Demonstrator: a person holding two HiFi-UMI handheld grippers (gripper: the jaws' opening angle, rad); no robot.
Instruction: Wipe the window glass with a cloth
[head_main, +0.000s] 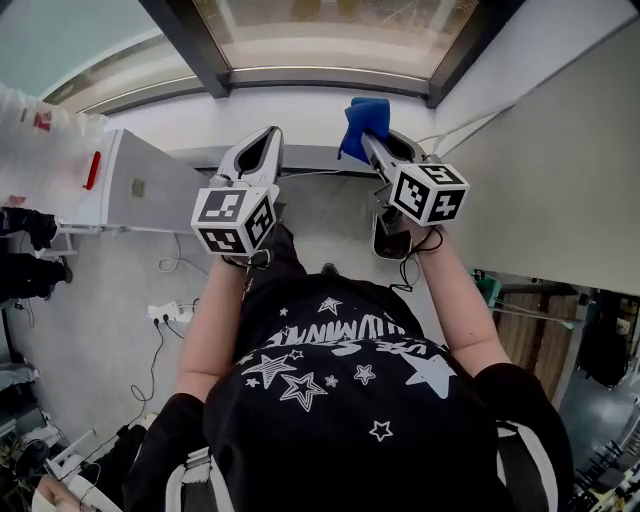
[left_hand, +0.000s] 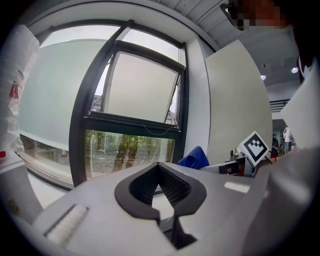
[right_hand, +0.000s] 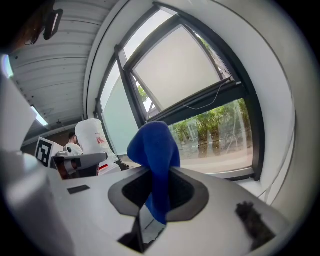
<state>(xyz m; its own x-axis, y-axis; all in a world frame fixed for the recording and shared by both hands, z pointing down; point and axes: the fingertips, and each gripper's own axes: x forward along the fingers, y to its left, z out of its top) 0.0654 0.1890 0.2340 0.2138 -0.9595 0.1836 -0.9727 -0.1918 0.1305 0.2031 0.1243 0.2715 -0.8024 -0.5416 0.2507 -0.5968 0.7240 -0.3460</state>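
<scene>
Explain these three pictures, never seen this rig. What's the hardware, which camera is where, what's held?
No robot here: a person holds a two-finger gripper in each hand. The marker cubes are part of the grippers. The head view looks down from a camera on the person's head and shows the left gripper and right gripper, both pointed at the window. The other two pictures come from a camera on each gripper, looking forward along it. The right gripper's fingers are shut on a blue cloth. The left gripper's fingers are together, nothing between them. Below is the floor with cables. The cloth looks short of the window.
</scene>
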